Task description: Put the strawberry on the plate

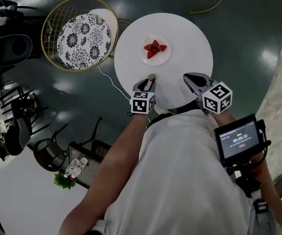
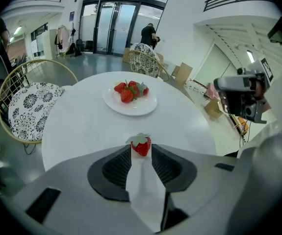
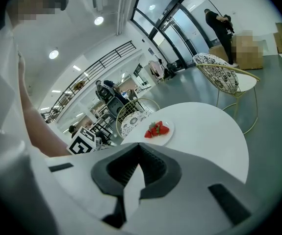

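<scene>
Red strawberry (image 2: pixel 141 147), set on the bench (image 2: pixel 82 126) between the parted jaws of the left tool (image 2: pixel 141 151), should be clenched lightly about its middle and lifted clear before the plate (image 2: pixel 131 109) ahead is approached; the right tool (image 3: pixel 139 146) is clenched, empty.
</scene>
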Action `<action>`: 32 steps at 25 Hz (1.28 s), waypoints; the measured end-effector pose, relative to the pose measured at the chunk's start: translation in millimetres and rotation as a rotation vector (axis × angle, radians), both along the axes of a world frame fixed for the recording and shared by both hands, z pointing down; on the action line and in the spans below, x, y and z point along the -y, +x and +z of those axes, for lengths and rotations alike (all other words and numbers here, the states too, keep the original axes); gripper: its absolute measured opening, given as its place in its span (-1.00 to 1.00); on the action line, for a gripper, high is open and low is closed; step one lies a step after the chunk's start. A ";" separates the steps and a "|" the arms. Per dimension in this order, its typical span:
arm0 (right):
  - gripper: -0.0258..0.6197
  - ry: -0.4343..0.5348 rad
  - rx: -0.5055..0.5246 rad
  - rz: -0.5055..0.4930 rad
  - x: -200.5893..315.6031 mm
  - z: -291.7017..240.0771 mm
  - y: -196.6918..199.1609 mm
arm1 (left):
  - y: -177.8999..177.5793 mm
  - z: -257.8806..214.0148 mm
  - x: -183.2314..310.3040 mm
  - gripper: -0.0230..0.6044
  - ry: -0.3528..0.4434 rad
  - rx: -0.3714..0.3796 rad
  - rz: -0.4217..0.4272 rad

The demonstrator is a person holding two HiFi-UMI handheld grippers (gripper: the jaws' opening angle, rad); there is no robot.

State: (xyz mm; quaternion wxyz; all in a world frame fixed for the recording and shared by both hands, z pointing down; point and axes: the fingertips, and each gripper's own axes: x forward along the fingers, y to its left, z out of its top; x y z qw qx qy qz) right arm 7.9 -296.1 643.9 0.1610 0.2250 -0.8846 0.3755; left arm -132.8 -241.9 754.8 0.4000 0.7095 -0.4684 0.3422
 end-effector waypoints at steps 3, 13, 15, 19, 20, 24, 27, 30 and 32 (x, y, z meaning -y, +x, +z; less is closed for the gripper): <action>-0.90 -0.002 -0.003 0.007 1.0 0.4 2.3 | 0.7 3.5 1.5 -0.57 -0.014 0.006 0.006; -0.90 -0.004 -0.006 0.024 2.5 5.5 6.8 | -2.2 8.2 14.1 -0.56 -0.032 -0.001 -0.037; -0.90 -0.009 -0.008 0.022 -0.5 7.0 7.4 | -1.0 9.7 12.7 -0.56 -0.040 -0.012 -0.046; -0.90 -0.003 -0.006 0.022 1.9 5.1 7.6 | 3.2 8.1 17.1 -0.56 -0.023 -0.033 -0.045; -0.90 -0.001 -0.005 0.022 3.1 4.6 6.9 | 3.4 6.4 18.8 -0.56 -0.016 -0.034 -0.043; -0.90 0.004 0.002 0.020 4.2 4.6 3.9 | 6.9 -6.2 23.8 -0.56 0.020 -0.053 -0.043; -0.90 0.006 0.005 0.021 4.5 3.7 3.8 | 14.1 -20.8 29.9 -0.56 0.057 -0.084 -0.040; -0.90 0.010 0.014 0.039 10.2 0.2 5.2 | 18.1 -34.8 41.6 -0.56 0.095 -0.123 -0.060; -0.90 0.012 0.019 0.049 13.6 -1.3 6.0 | 17.5 -39.9 49.4 -0.56 0.110 -0.144 -0.082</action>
